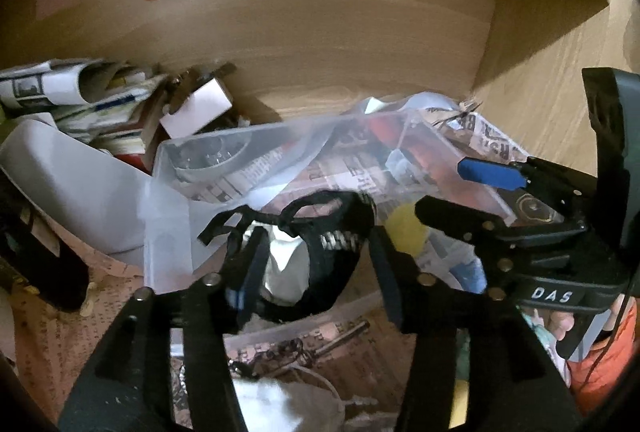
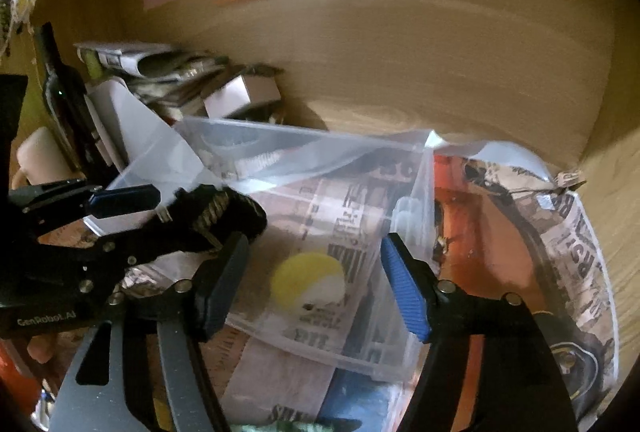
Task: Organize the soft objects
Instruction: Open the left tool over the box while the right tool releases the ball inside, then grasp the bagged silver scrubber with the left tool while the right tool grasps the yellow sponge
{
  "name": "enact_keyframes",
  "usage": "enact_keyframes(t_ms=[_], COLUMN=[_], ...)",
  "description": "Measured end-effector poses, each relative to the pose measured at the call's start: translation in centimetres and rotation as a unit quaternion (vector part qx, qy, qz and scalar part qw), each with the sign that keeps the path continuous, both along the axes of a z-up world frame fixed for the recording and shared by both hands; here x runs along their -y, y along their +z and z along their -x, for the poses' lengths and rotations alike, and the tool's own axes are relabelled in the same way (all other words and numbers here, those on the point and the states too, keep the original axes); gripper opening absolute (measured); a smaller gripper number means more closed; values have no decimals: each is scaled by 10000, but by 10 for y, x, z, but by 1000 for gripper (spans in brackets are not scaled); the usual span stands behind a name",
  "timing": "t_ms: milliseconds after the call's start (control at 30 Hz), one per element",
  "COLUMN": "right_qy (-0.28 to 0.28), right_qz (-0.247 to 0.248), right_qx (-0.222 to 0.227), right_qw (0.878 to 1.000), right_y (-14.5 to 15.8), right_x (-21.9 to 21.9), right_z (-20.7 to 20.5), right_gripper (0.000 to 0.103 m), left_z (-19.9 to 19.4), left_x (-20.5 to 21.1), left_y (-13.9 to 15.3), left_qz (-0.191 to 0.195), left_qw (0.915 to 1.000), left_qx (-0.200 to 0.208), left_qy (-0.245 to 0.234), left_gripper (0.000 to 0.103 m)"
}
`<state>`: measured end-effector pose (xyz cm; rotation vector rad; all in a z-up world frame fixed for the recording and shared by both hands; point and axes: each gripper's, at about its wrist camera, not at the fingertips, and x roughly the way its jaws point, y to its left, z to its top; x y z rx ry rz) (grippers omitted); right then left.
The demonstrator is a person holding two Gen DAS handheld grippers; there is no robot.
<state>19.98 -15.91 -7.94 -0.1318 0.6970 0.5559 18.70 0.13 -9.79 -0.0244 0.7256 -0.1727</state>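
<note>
Fingers of the left gripper stand apart in its own wrist view, with a black strappy fabric piece lying between them; whether the pads actually press it I cannot tell. That piece has a silvery beaded band and loose loops, and sits just ahead of the fingertips over a clear plastic box stuffed with newspaper. A yellow soft ball lies just to the right of the right finger. Further right, the right gripper reaches in with its blue-padded fingers spread. Ahead, beyond the box, papers and a small white carton are heaped against the wooden back wall.

From the right wrist view, the right gripper is released, jaws wide, hovering over the clear plastic box; the yellow soft ball shows between its fingers, inside the box. To the left, the left gripper holds its tips at the black strappy fabric piece. An orange sheet lies right of the box.
</note>
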Motion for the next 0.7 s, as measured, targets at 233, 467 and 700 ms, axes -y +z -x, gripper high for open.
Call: enact_keyframes(t_ms=[233, 467, 700], right_qy=[-40, 34, 184], right_qz=[-257, -481, -599], right_qx=[509, 850, 741], right_qw=[9984, 9952, 9953], right_y=[31, 47, 37], right_x=[16, 26, 27], right_z=[30, 66, 92], right_gripper=[80, 83, 83], left_z=[35, 79, 108], left_x=[-10, -20, -30], left_y=[32, 54, 44], left_qz=[98, 25, 3], left_qw=[9987, 9949, 9958], left_qx=[500, 1000, 875], left_qy=[58, 153, 283], left_gripper=[77, 95, 99])
